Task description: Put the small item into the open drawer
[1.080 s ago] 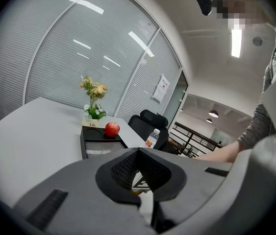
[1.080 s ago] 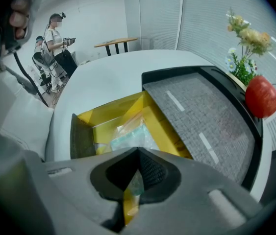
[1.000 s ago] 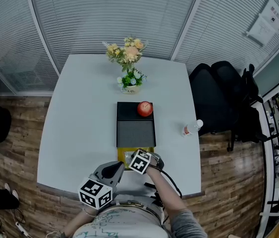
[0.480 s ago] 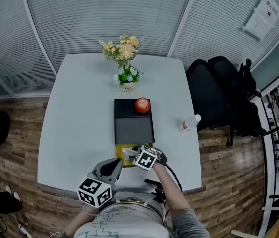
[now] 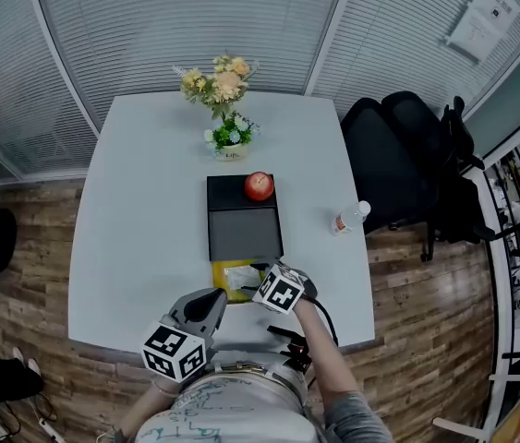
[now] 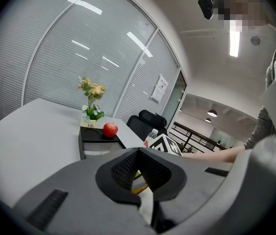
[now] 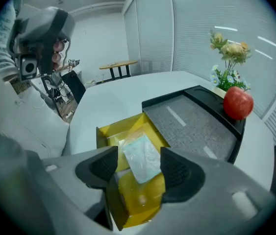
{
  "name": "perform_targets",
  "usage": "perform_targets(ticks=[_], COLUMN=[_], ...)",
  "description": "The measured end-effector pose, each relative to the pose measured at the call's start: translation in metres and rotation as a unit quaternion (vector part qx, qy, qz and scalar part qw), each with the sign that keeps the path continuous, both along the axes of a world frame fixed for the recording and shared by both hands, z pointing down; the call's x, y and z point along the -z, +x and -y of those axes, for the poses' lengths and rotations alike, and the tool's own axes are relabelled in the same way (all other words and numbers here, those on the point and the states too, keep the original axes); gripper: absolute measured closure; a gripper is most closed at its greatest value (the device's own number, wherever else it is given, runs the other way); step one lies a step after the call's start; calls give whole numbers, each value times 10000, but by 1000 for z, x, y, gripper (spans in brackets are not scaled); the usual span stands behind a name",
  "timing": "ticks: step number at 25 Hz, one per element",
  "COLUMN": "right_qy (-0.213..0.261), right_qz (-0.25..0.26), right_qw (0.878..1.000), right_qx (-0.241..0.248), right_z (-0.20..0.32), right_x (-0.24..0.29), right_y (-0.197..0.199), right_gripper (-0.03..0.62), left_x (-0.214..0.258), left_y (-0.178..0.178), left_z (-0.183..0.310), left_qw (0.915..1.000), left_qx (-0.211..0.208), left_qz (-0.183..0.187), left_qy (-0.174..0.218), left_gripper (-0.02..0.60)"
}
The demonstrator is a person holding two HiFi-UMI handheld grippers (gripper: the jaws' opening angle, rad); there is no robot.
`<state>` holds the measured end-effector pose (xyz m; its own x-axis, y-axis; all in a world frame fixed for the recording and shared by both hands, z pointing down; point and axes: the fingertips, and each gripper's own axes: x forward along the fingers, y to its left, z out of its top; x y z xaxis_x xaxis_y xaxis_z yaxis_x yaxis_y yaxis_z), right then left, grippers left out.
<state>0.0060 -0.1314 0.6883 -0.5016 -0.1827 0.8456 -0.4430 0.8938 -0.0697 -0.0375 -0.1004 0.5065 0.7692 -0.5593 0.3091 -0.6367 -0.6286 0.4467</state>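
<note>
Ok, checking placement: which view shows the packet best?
The right gripper view: the pale packet lies plainly in the yellow drawer. The head view shows it small; the left gripper view hides it.

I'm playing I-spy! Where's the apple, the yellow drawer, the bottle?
apple [image 5: 259, 185], head view, red middle
yellow drawer [image 7: 115, 130], right gripper view, back wall
bottle [image 5: 350, 217], head view, clear body
</note>
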Motion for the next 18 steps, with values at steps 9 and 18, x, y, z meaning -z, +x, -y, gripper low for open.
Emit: perform_targets(ticks=[9, 18], right_qy=[83, 208], right_qz=[85, 75], right_qw=[9999, 9997], right_qx=[-114, -83], right_z=[-3, -4], right_x=[5, 16], right_y=[3, 10], right_gripper=[328, 340], left_x=[-1, -2], left_y=[4, 3], left_z=[0, 0], left_qw=[10000, 10000], left_qx=[-45, -18], left_qz=[13, 9], left_qy=[-5, -14], left_gripper=[584, 584])
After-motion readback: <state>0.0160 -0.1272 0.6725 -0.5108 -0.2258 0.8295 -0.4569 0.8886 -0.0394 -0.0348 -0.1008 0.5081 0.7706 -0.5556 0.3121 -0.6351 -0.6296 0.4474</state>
